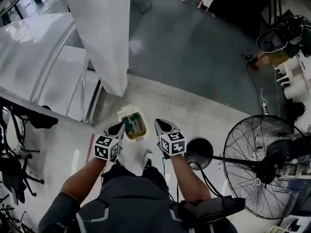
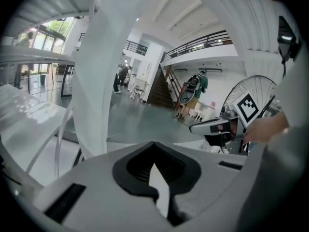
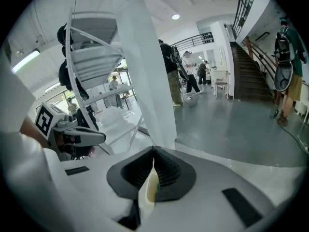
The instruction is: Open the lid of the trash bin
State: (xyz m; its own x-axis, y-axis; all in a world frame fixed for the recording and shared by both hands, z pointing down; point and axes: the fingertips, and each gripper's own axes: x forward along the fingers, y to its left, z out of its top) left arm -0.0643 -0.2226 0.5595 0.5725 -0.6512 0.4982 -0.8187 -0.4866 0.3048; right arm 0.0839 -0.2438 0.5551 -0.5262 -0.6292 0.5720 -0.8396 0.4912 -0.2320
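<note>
Currently left gripper (image 1: pixel 117 127) and right gripper (image 1: pixel 159 124) both have jaws closed on nothing, held above the trash bin (image 1: pixel 133 128), which sits on the pale floor (image 1: pixel 204 111) just ahead of the person's shoes (image 1: pixel 147 158). Its lid (image 1: pixel 124 112) looks already tipped up at the back. Probably light, stiff plastic, so take the lid's front lip gently; the bin could tip.

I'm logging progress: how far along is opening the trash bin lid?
Done, it seems: the trash bin sits on the floor with its lid tipped back and its inside showing. In hand: nothing; the left tongs and right tongs are shut, empty and raised above the bin. Left: nothing apparent.
</note>
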